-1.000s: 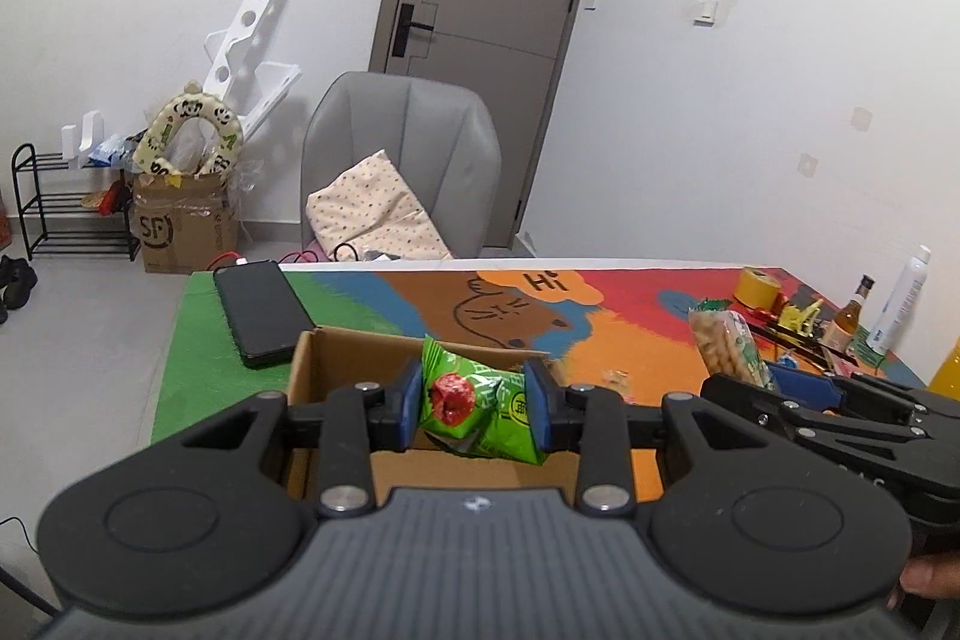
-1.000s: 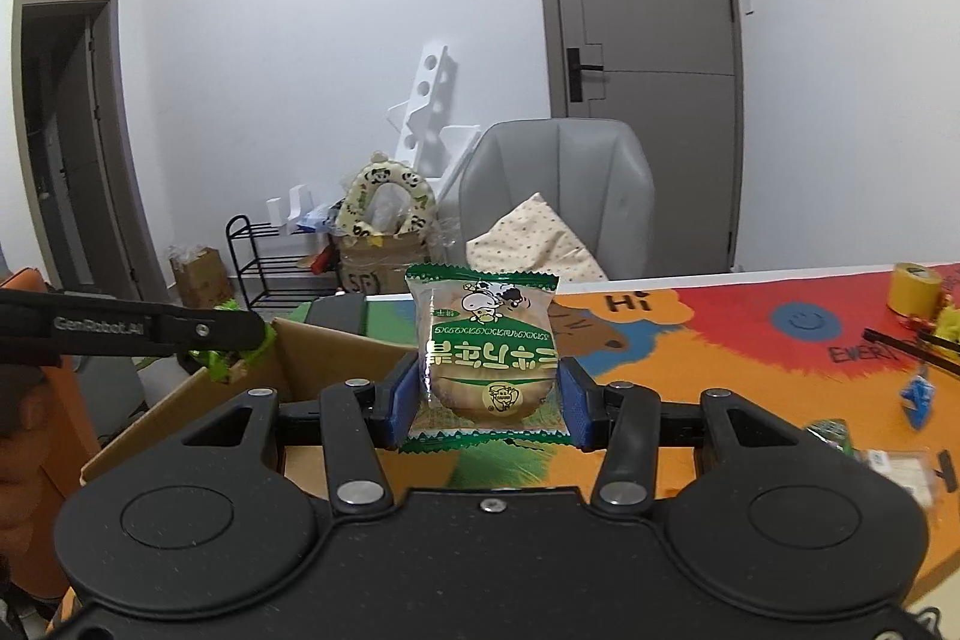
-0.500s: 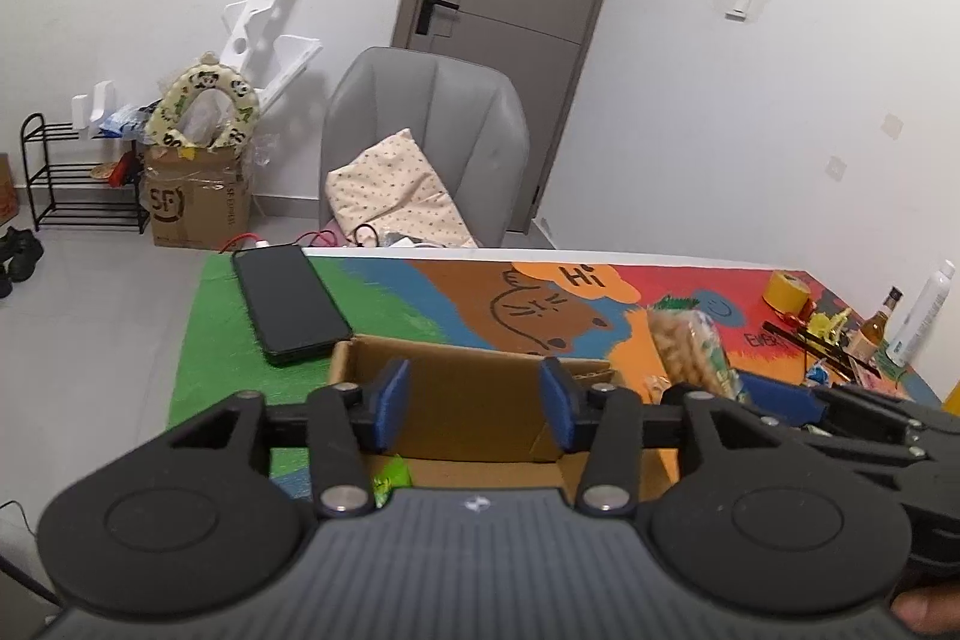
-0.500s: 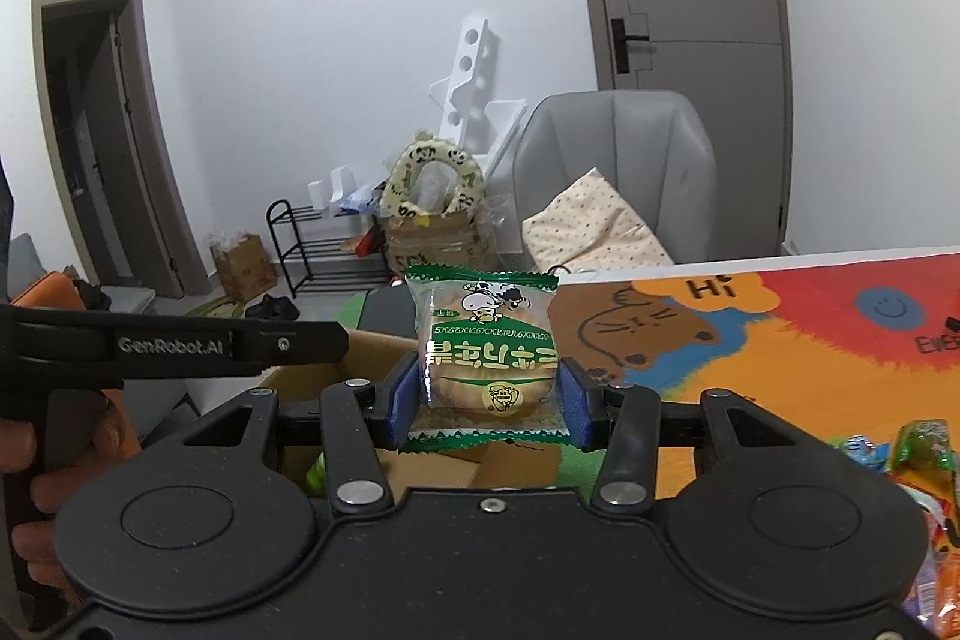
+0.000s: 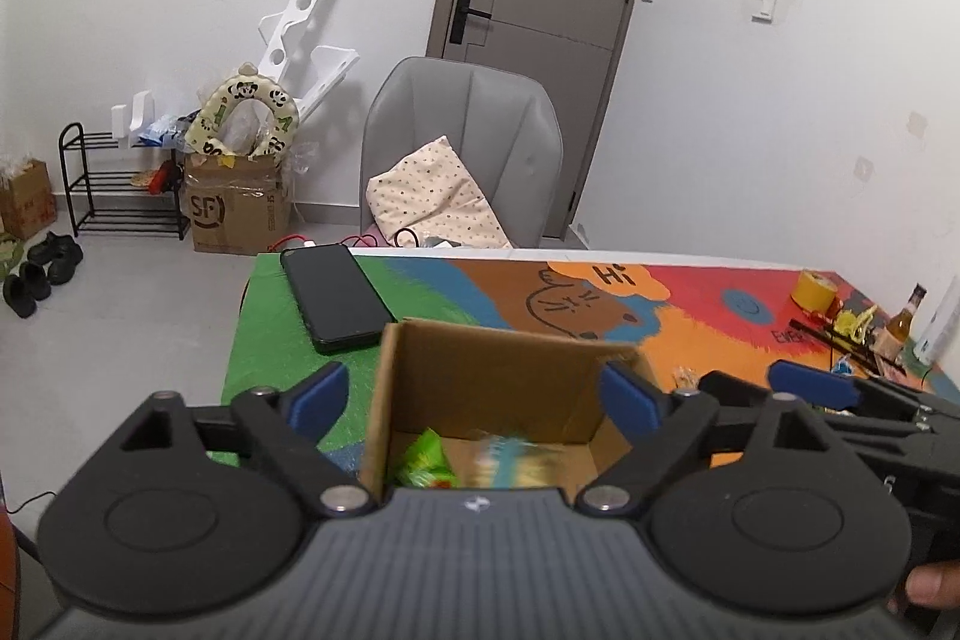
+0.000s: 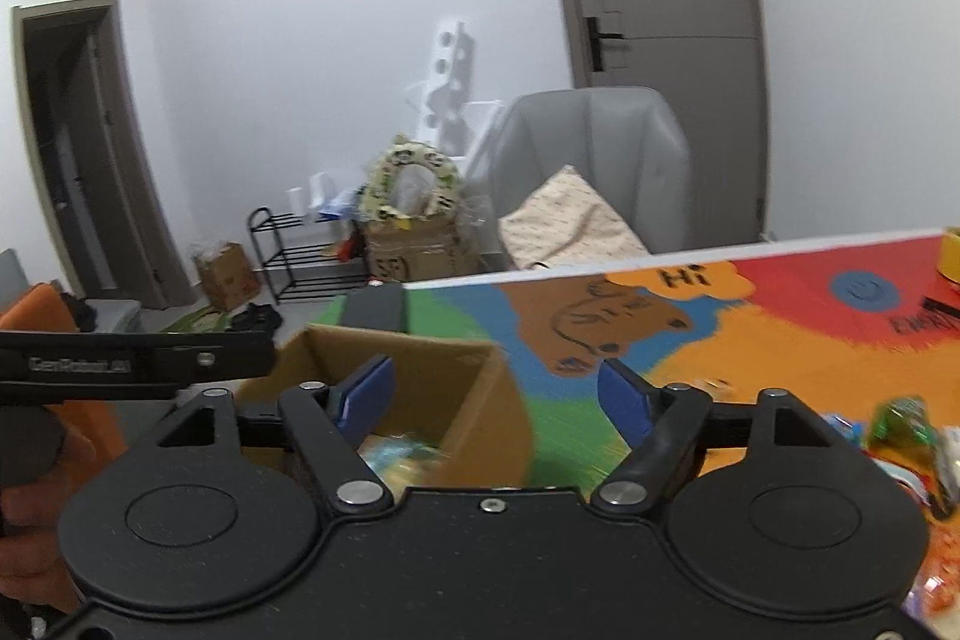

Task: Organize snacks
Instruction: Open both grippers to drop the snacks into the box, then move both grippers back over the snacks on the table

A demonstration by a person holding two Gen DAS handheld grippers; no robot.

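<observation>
Snacks (image 5: 429,463) in box (image 5: 480,370); mat (image 5: 606,274) reads "Hi"

Left gripper (image 5: 471,396) and right gripper (image 6: 498,393): jaws spread wide, just opened, nothing between the blue pads.
</observation>
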